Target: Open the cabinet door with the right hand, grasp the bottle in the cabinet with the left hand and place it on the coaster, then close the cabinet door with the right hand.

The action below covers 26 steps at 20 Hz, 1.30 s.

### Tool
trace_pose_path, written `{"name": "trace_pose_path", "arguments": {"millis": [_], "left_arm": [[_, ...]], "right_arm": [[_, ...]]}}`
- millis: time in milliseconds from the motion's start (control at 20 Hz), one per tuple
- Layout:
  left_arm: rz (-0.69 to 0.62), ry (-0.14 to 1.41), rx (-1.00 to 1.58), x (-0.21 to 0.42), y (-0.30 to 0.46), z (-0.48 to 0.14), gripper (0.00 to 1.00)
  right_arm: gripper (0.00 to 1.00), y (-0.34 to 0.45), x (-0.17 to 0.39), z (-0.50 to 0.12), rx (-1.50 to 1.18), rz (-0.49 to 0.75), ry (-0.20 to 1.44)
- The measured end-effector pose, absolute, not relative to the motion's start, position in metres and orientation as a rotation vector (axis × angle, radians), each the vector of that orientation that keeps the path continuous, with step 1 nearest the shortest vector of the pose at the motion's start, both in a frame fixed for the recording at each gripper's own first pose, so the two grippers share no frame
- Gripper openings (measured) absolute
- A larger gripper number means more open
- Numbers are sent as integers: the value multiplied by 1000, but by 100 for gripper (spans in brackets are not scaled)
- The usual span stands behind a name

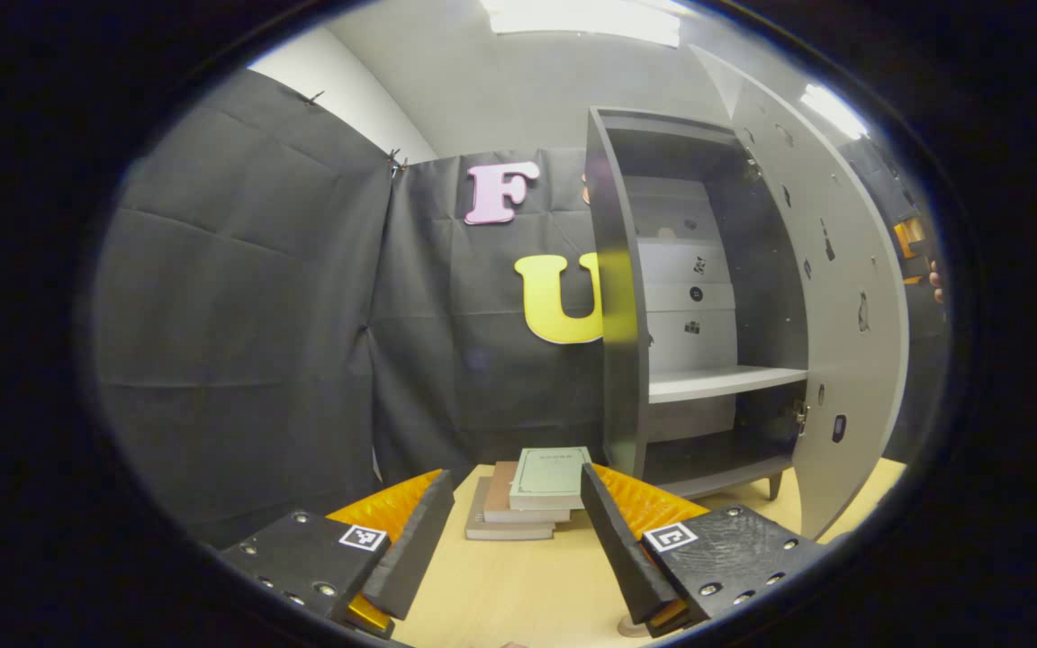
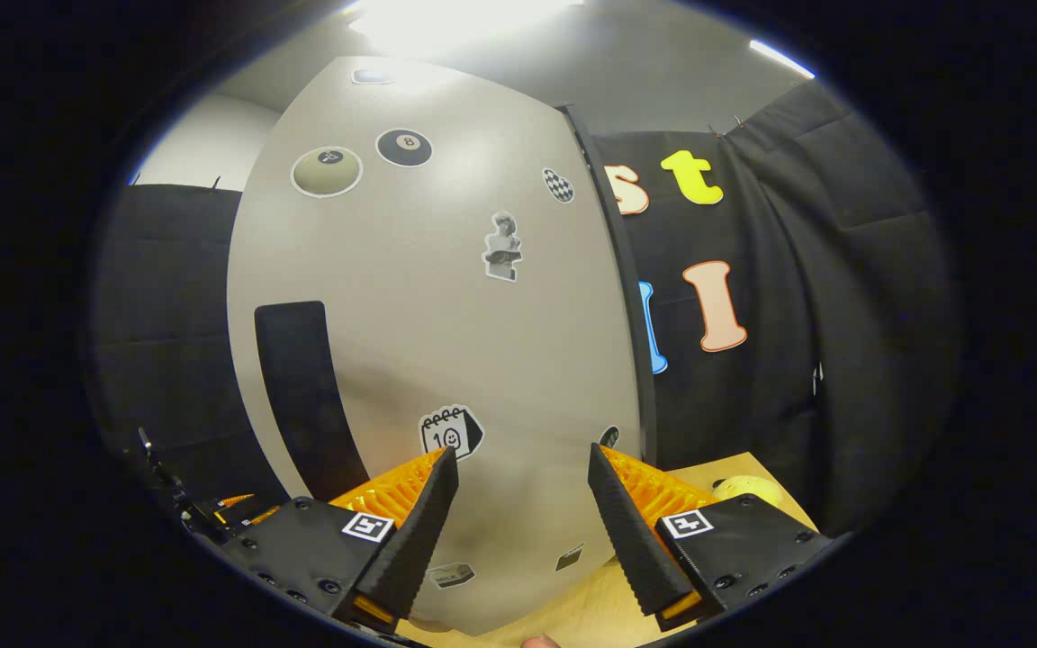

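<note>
- L claw (image 1: 511,531): fingers apart, nothing between, low over the surface (image 1: 518,585). Books (image 1: 527,495) stacked just ahead.
- Cabinet (image 1: 662,297) ahead and to the right of L claw, open; shelf (image 1: 716,382) and floor look bare. Can't make out the bottle or coaster – a round edge at the view's bottom rim is too cut off to tell.
- Door (image 2: 446,342) swung wide, upright, stickers on its face; R claw (image 2: 516,526) sits right up against it, fingers apart, gripping nothing.
- Judgement: bottle step looks done, so closing falls to R claw – the nearer one; push door face toward cabinet.
- Room: black cloth walls, pale wood surface.
</note>
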<state>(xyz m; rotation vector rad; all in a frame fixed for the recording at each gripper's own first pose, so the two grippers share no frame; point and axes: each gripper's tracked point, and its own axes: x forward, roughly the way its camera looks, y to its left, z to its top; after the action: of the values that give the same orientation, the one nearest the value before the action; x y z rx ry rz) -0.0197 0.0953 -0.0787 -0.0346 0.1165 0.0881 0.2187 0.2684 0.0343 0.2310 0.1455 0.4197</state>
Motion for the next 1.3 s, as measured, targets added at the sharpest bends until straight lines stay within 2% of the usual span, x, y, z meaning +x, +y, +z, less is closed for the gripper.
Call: {"name": "trace_pose_path", "arguments": {"millis": [50, 100, 150, 200, 300, 700, 1000, 1300], "left_arm": [[95, 117, -30, -22, 100, -80, 86], [102, 121, -25, -24, 106, -82, 87], [109, 128, -21, -25, 112, -86, 88], [118, 135, -19, -28, 118, -88, 88], [138, 147, -23, -30, 130, -95, 86], [216, 178, -27, -45, 169, -106, 88], [244, 194, -26, -47, 190, -112, 86], [265, 216, -39, -46, 207, -125, 86]], "right_arm": [[92, 276, 220, 34, 232, 425, 145], [86, 282, 223, 36, 232, 428, 142], [95, 291, 227, 37, 235, 439, 138], [96, 299, 229, 40, 235, 450, 135], [96, 317, 237, 42, 223, 468, 129], [98, 366, 257, 39, 152, 475, 119], [98, 368, 279, 43, 64, 419, 72], [98, 379, 275, 46, 23, 409, 50]]}}
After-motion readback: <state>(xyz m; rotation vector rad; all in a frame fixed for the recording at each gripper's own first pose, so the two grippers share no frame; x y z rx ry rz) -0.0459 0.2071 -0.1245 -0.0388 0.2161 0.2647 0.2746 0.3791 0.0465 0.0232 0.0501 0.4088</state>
